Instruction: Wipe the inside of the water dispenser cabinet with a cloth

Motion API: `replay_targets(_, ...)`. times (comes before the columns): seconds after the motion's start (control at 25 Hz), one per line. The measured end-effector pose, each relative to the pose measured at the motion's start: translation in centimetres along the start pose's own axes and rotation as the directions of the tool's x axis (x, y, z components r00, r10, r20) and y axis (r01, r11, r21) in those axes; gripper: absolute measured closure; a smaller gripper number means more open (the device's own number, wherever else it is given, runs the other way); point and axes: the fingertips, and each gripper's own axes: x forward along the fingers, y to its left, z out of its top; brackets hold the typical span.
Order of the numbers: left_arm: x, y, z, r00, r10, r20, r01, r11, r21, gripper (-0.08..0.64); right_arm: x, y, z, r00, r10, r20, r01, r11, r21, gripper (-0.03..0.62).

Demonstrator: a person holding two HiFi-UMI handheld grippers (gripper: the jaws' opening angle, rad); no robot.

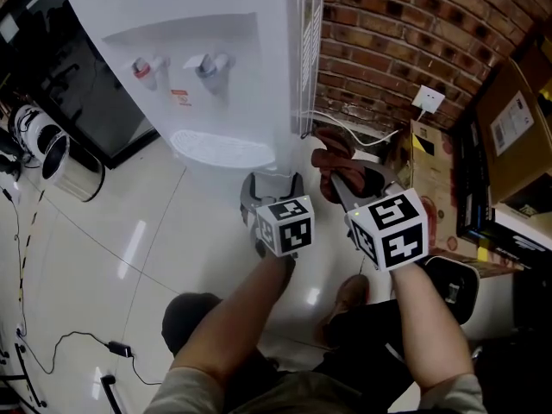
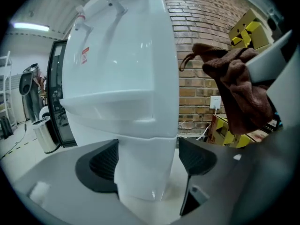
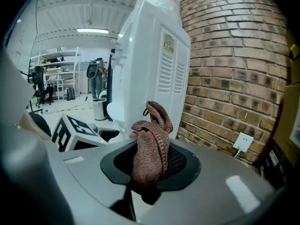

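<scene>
Holds the left hand-held gripper [image 1: 272, 185] spread wide, empty, facing the seemingly shut cabinet [image 2: 140, 172] of the water dispenser [image 1: 216, 76] at the floor's [image 1: 129, 231] edge by the brick wall [image 1: 397, 24]; pinches the bunched cloth [image 3: 150, 144] in the right hand-held gripper [image 3: 150, 165]. Could slip off its smooth face, or snag and drop the cloth on entering.

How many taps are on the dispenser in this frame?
2. Both sit in the front recess of the dispenser: the red tap on the left in the head view, the blue tap right of it. None appears hidden.
</scene>
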Motion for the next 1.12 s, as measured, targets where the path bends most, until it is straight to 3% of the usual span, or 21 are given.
replay_targets(0.24,0.3,0.4,0.0,0.998,0.06,-0.012,-0.06,0.998,0.011,0.176,-0.4,-0.2,-0.8,1.0,0.002,-0.018,-0.002,1.0,-0.014,0.472)
replay_targets(0.64,-1.4,0.9,-0.7,0.999,0.03,-0.03,-0.028,0.998,0.053,0.175,-0.7,0.3,0.1,1.0,0.007,0.006,-0.007,1.0,-0.015,0.472)
replay_targets(0.84,-3.8,1.8,-2.2,0.998,-0.02,-0.059,0.022,0.999,0.038,0.188,-0.7,2.3,1.1,0.999,0.04,0.018,-0.039,0.999,-0.036,0.472)
replay_targets(1.12,-7.6,4.0,-4.0,0.986,-0.125,-0.115,0.138,0.984,0.113,0.225,-0.8,7.1,2.5,0.994,0.105,0.03,-0.099,0.983,-0.155,0.472)
